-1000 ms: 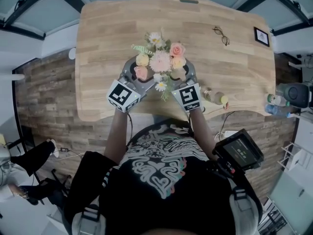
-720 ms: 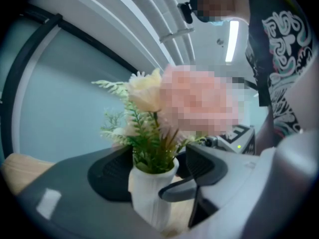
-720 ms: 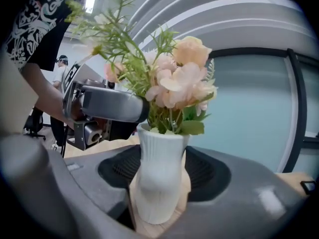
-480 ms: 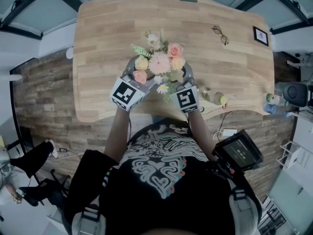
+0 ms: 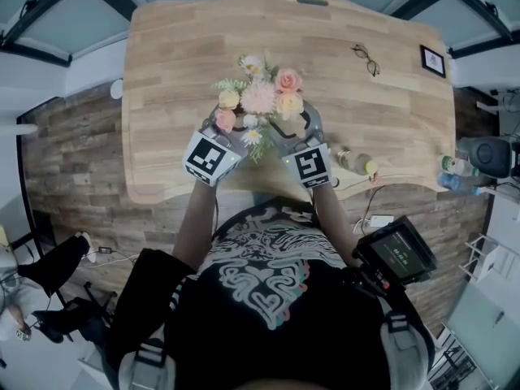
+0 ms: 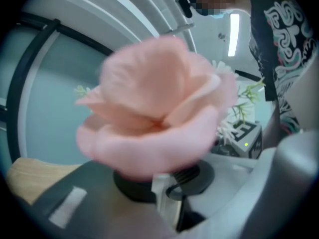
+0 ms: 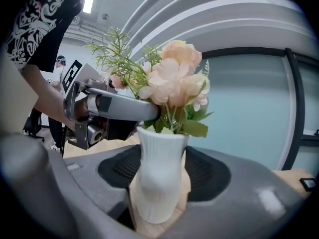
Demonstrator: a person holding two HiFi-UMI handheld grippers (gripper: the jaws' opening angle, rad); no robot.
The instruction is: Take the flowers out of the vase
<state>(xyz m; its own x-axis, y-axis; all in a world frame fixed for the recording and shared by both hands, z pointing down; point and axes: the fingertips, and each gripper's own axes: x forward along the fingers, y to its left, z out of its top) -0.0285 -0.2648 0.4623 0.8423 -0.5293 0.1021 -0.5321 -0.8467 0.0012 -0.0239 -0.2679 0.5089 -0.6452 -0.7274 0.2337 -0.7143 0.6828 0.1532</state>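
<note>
Left gripper (image 5: 228,130) is closing its jaws on the flowers (image 5: 258,97), so I'm thinking lift straight up while the right gripper (image 5: 290,128) is clamping the vase (image 7: 158,173).

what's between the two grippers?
Head view: the flowers. Right gripper view: right gripper holds their white vase; left gripper is closing its jaws on the stems.

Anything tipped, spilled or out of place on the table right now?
Nothing spilled. The vase stands upright between the right gripper's fingers, flowers in it. Only a clear bottle seems to lie on its side at the table's near edge, beside that gripper.
</note>
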